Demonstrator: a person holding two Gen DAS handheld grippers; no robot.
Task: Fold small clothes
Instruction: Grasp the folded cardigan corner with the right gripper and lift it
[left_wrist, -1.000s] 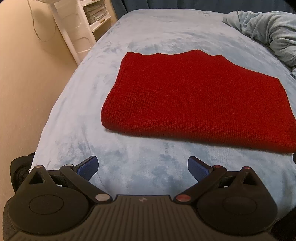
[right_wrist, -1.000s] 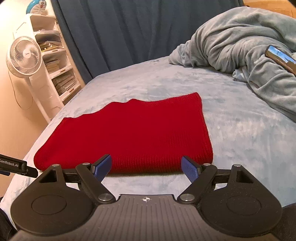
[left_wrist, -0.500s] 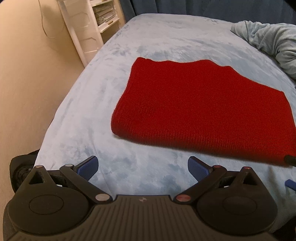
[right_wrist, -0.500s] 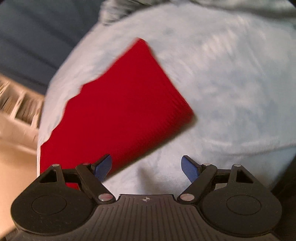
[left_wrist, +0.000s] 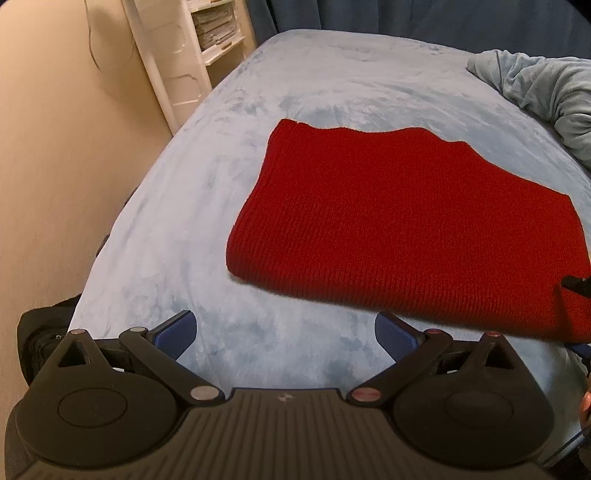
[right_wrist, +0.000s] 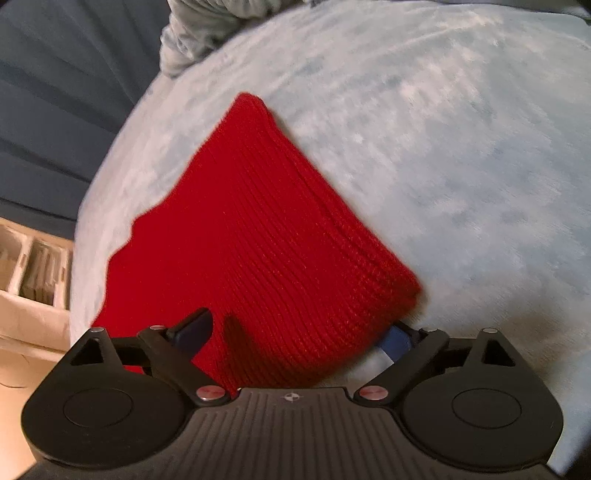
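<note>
Knit, red and part-folded, lay flat on the bed, its near corner between the right fingers, one above the cloth and one under its edge, which were opening wide and pinched nothing. A bite on the top layer alone could spoil the fold. Left fingers hung spread and empty just short of the knit.

Right claw opening astride red knit corner, blue blanket
</note>
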